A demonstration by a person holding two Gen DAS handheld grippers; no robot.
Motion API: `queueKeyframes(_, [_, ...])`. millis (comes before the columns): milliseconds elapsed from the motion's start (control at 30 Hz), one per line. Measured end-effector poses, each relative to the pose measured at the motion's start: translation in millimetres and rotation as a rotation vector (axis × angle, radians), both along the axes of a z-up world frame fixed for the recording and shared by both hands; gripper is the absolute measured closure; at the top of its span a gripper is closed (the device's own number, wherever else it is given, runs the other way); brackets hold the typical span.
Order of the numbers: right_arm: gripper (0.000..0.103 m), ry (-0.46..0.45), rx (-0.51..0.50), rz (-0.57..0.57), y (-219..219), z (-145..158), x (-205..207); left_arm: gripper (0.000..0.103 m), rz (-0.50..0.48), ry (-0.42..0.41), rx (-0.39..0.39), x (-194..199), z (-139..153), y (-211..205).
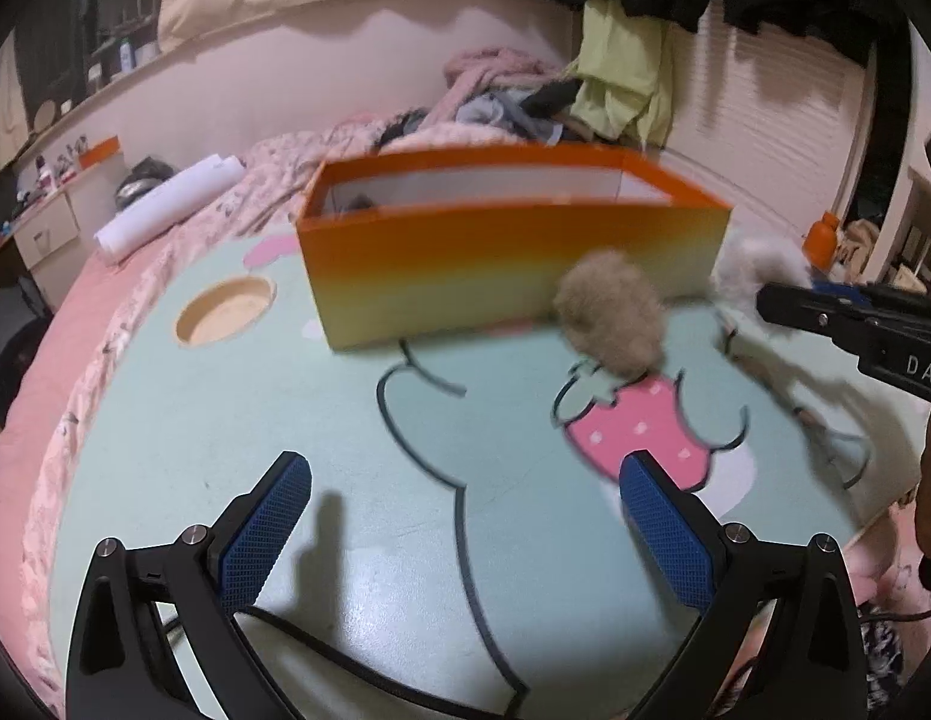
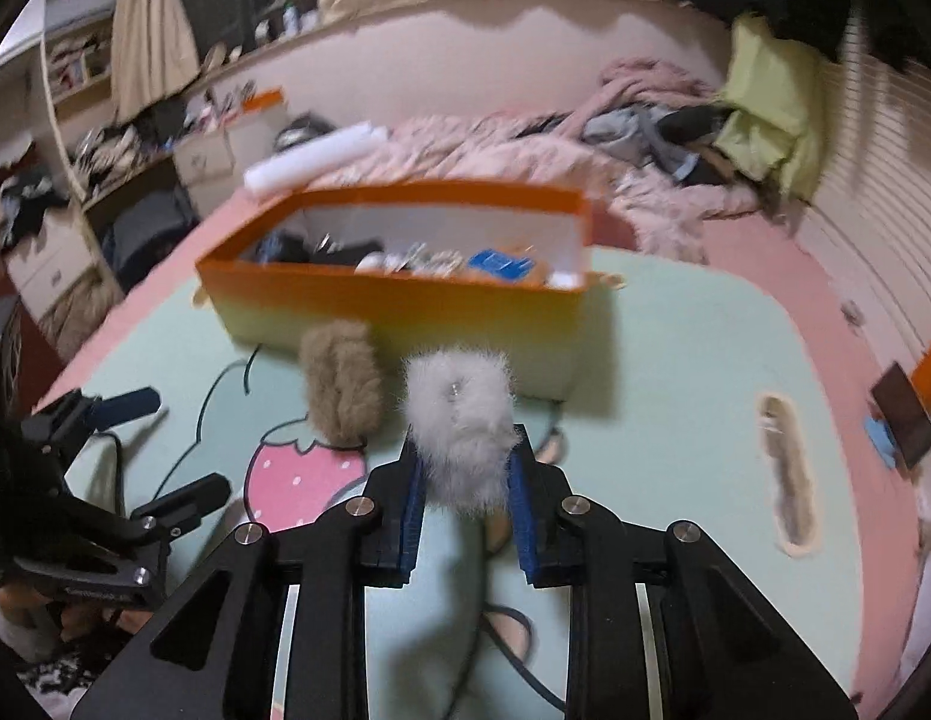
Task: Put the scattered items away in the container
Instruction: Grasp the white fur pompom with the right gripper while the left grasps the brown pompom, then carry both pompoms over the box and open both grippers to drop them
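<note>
Right wrist view: the right gripper [image 2: 465, 474] has its jaws squeezed in on a white fluffy ball [image 2: 459, 420], and the ball hangs a little above the surface [image 2: 675, 360]. The orange box [image 2: 399, 300] sits near the far edge of the surface, just past the ball, and it already has small things in it. A brown fluffy ball [image 2: 342, 384] lies on the surface right by the box's near wall.

The left gripper [image 1: 465, 516] has its jaws wide apart and holds nothing.

To do this step well, I think the white ball should go up over the near wall first. Let go only when it is right above the inside. It is soft and light, so it could stick to the pads.
</note>
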State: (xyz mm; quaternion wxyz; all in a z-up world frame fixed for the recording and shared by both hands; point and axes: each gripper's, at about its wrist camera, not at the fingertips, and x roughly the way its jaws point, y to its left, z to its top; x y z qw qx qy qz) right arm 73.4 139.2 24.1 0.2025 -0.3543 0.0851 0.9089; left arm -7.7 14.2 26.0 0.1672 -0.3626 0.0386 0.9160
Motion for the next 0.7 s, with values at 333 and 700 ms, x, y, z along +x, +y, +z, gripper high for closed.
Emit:
queueKeyframes(333, [0.077, 0.053, 0.002, -0.054, 7.2, 16.0, 16.5, 0.002, -0.115, -0.056, 0.034, -41.8, 25.2, 62.5])
queueKeyframes(700, [0.077, 0.053, -0.059, -0.052, 14.5, 2.1, 20.3, 0.073, -0.072, -0.152, -0.052, -71.5, -5.4, 78.9])
